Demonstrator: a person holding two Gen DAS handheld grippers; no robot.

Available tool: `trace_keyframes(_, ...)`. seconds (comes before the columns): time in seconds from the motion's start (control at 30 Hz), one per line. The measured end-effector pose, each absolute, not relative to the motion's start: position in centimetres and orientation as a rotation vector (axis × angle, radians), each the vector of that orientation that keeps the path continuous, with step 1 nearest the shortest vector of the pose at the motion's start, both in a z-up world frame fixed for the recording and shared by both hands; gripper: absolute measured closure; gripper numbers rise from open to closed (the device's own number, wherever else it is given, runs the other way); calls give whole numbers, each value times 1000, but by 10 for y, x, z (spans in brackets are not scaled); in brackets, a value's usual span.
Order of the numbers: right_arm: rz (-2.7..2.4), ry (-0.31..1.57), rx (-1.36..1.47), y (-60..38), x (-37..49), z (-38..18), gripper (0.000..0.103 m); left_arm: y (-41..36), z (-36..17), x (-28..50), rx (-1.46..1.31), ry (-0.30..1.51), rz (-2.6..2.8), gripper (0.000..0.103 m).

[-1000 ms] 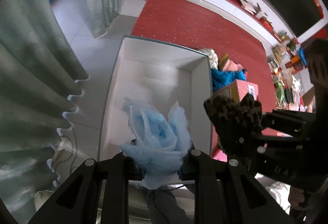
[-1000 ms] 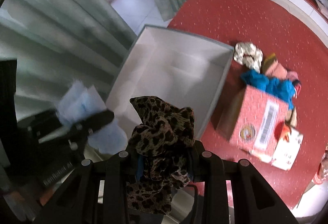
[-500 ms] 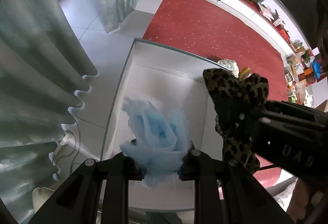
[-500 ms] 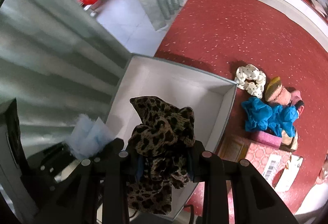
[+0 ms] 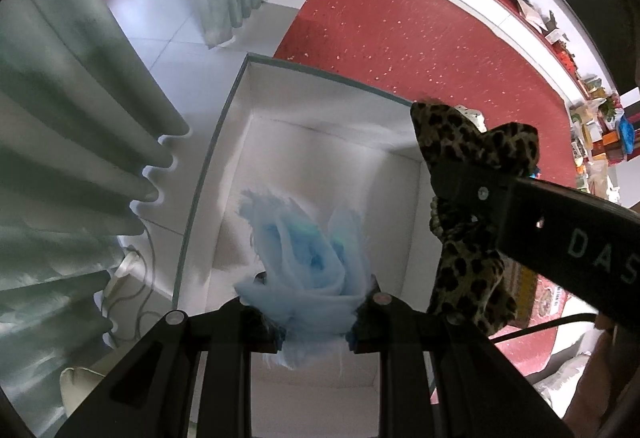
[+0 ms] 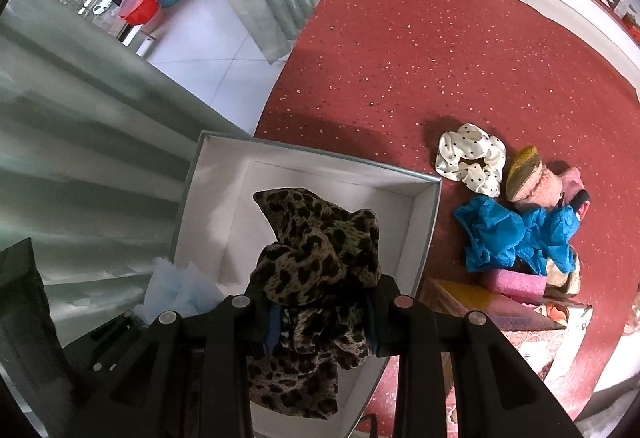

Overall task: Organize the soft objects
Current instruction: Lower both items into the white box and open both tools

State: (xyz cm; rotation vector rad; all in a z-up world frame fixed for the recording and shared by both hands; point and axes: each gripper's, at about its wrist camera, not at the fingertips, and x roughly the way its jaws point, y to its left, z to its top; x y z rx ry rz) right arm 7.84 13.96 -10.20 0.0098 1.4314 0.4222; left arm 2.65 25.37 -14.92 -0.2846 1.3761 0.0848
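Observation:
My left gripper (image 5: 316, 312) is shut on a pale blue gauzy cloth (image 5: 308, 254) and hangs above the open white box (image 5: 320, 125) on the floor. Beside it on the right, my right gripper (image 6: 320, 314) is shut on a leopard-print cloth (image 6: 320, 250), also over the white box (image 6: 424, 222). The leopard-print cloth (image 5: 472, 157) and the black right gripper cross the left wrist view; the pale blue cloth (image 6: 176, 290) shows at the lower left of the right wrist view. Nothing lies in the parts of the box that I can see.
A white dotted scrunchie (image 6: 470, 157), a bright blue cloth (image 6: 516, 234), a pink knitted piece (image 6: 532, 177) and a pink block (image 6: 512, 282) lie on the red carpet (image 6: 440, 49) right of the box. A printed carton (image 6: 500, 318) sits nearby. Green curtains (image 5: 80, 157) hang left.
Both grippers, still holding their cloths, have moved over the box and lower. The right gripper and leopard cloth now sit closer beside the left one.

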Motion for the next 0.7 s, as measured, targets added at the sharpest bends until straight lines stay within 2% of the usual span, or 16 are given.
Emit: trace_keyframes(0.7,440,1462,-52,156,78,-121,70,259,-174,26,-295,1438,93,80)
